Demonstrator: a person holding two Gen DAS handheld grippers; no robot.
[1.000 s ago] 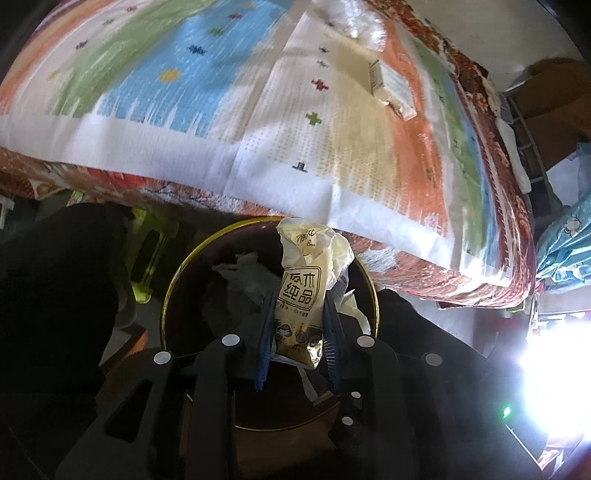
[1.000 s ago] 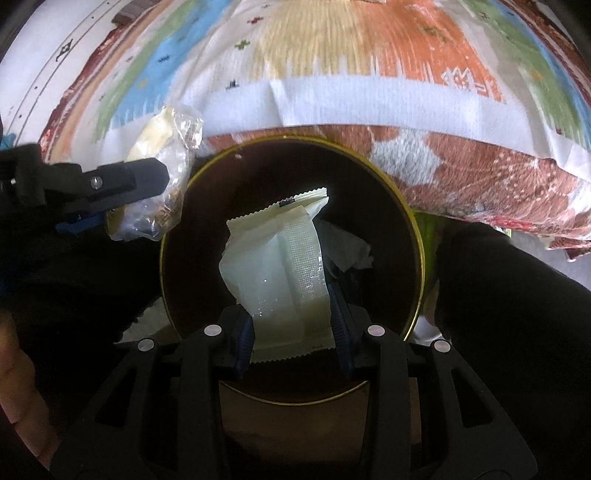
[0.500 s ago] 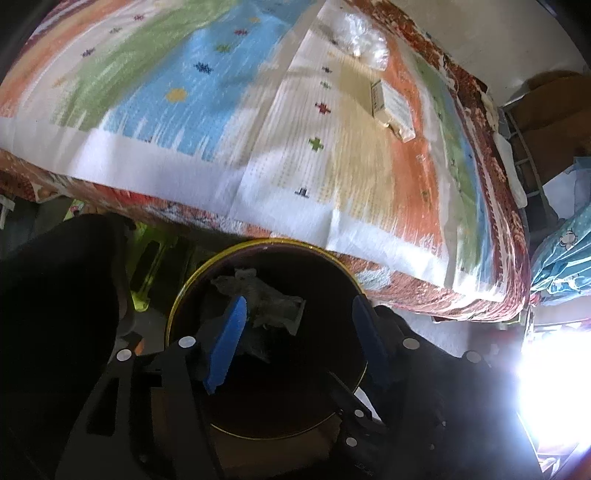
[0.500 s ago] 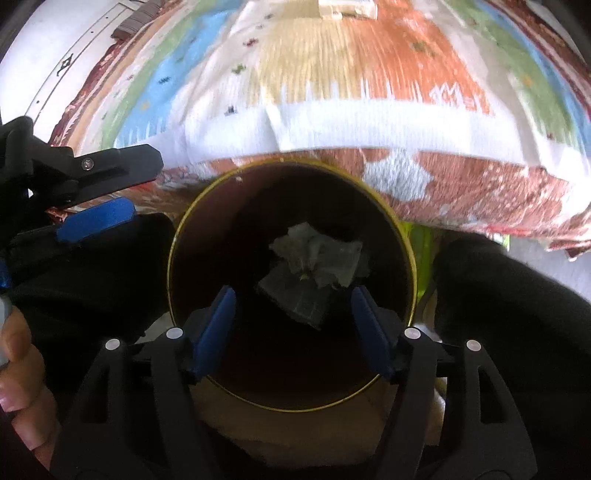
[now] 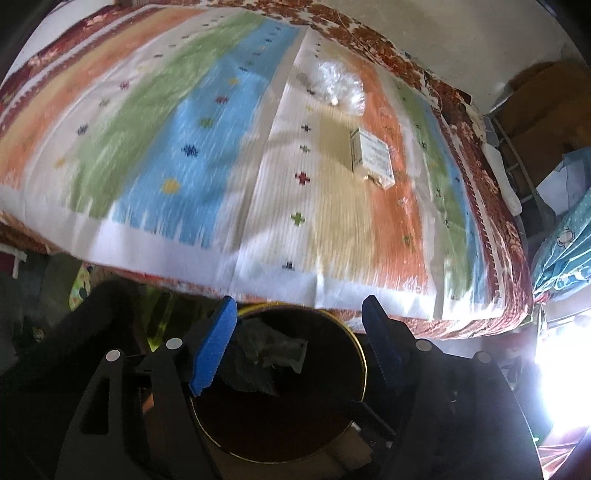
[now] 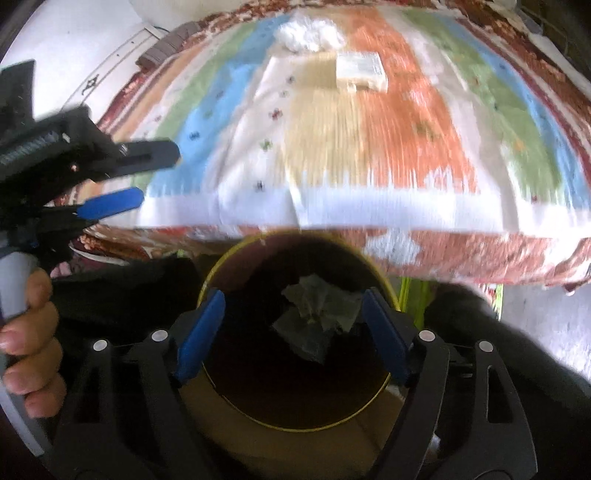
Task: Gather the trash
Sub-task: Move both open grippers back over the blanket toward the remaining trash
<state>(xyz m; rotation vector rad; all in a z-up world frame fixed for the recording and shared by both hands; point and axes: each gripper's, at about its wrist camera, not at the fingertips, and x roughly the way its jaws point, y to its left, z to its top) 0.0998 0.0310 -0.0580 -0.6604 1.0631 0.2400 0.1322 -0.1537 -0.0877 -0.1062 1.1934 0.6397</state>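
A dark round bin with a gold rim (image 5: 364,369) (image 6: 384,284) stands below the bed's edge. Crumpled wrappers (image 5: 273,350) (image 6: 317,314) lie inside it. My left gripper (image 5: 299,332) is open and empty above the bin. My right gripper (image 6: 293,328) is open and empty over the bin's mouth. The left gripper (image 6: 122,177) also shows at the left of the right wrist view. On the striped bedspread lie a small white box (image 5: 371,157) (image 6: 360,70) and a clear crumpled plastic bag (image 5: 338,86) (image 6: 310,31).
The striped bedspread (image 5: 184,166) covers the bed behind the bin. Dark clothing (image 6: 517,332) flanks the bin. A green stool (image 5: 79,286) sits under the bed edge. Blue fabric (image 5: 561,251) and shelves lie at the far right.
Both grippers opened and dropped their wrappers into the bin. Both have since lifted and tilted up toward the bed, so more bedspread shows.
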